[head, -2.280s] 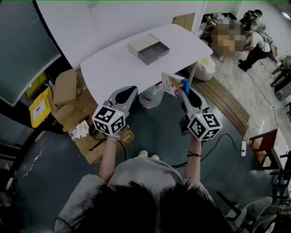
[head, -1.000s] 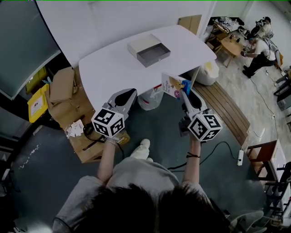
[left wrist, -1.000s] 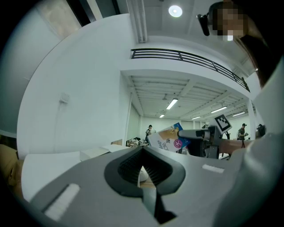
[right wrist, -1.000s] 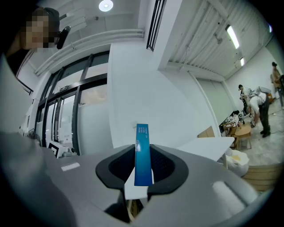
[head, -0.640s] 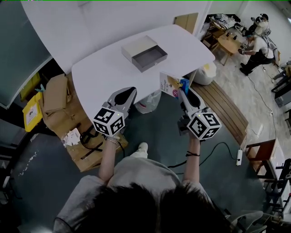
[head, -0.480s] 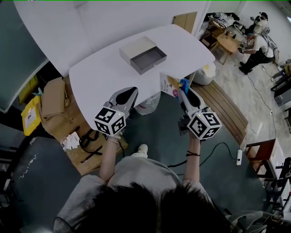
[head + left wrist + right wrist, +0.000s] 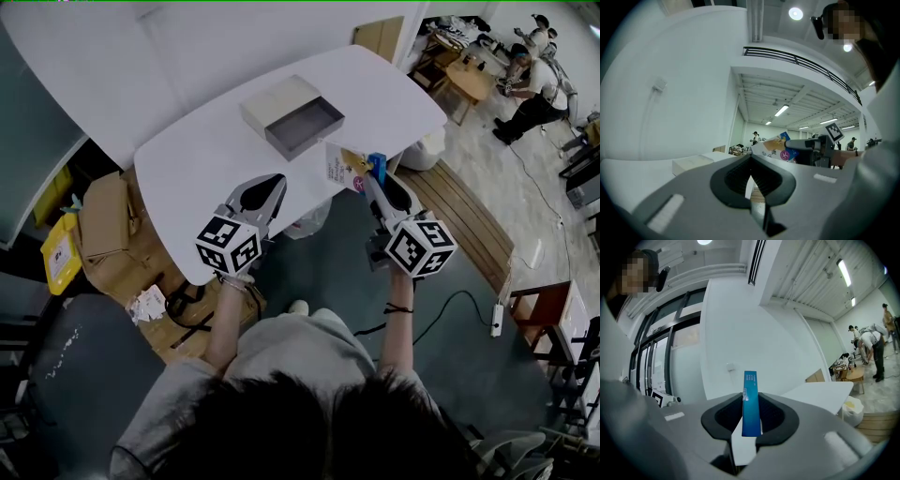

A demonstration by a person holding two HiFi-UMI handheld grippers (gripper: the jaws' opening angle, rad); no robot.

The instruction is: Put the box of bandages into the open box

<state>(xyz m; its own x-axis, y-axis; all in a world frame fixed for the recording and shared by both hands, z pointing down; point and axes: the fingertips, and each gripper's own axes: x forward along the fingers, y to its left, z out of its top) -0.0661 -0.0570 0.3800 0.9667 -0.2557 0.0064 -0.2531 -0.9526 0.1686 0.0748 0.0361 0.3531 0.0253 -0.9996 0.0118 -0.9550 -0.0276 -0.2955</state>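
Observation:
The open box (image 7: 294, 116), a beige sleeve with a grey drawer pulled out, lies on the white table (image 7: 206, 159). My right gripper (image 7: 368, 176) is shut on the box of bandages (image 7: 348, 167), a flat colourful carton held upright above the table's near edge, short of the open box. In the right gripper view its blue edge (image 7: 750, 401) stands between the jaws. My left gripper (image 7: 265, 191) hovers over the table's near edge, shut with nothing in it. In the left gripper view the bandage box (image 7: 779, 148) and the open box (image 7: 692, 163) both show.
Cardboard boxes (image 7: 111, 204) and a yellow container (image 7: 60, 253) sit on the floor at the left. A white bag (image 7: 313, 216) lies under the table. A wooden bench (image 7: 472, 225) runs along the right. People (image 7: 532, 84) stand at the far right.
The person has stepped closer to the table. Both grippers now reach over its near edge, and the bandage box stays in the right gripper, nearer the open box.

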